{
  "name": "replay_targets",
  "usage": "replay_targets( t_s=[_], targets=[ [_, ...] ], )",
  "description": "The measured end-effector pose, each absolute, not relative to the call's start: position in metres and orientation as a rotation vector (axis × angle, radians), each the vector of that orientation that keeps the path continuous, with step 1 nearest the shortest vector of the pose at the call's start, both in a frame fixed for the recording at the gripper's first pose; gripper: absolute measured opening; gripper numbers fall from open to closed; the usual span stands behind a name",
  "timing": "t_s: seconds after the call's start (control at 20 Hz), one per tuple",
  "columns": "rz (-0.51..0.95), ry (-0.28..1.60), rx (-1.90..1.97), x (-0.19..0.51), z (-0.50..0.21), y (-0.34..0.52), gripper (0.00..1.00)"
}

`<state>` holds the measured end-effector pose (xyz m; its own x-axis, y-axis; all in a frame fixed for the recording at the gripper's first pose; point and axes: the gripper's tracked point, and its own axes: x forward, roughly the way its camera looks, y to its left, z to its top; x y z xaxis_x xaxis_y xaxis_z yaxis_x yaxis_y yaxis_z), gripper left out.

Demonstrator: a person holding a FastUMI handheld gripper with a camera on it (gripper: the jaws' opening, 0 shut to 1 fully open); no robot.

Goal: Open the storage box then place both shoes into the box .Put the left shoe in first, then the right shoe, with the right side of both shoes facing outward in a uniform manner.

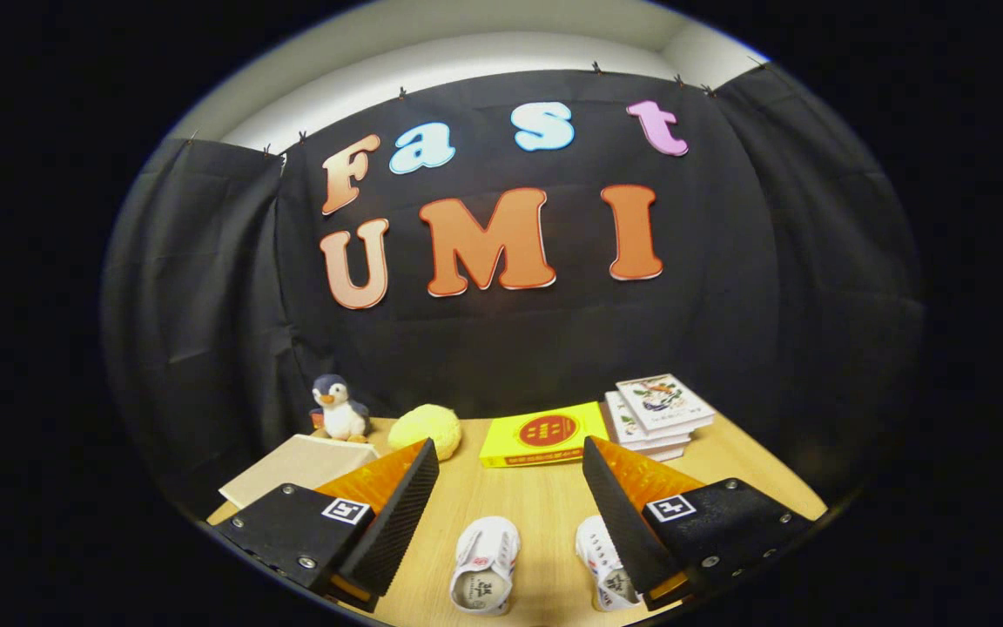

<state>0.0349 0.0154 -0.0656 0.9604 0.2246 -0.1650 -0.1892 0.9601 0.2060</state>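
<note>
Hovering over two shoes (pixel 484 566), fingers (pixel 393 514) apart.

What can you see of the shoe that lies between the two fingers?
The shoe is small and white, cloth-like, with small red marks on its sides. It lies flat on the wooden table, its opening up and showing a printed insole. Nothing touches it except the table. It sits between the open fingers of the hand-held gripper; a second white shoe lies beside it, apart.

table (pixel 545 505): matt wood grain | shoes (pixel 484 564): cloth | penguin (pixel 340 409): plush | wall (pixel 205 305): matt cloth
</note>
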Motion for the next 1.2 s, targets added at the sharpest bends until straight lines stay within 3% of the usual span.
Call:
replay_targets(
  t_s=[0.9, 1.2],
  targets=[
    [0.782, 0.819, 0.708, 0.033, -0.194, 0.176, 0.98],
    [0.872, 0.969, 0.839, 0.026, -0.22, 0.216, 0.98]
  ],
)
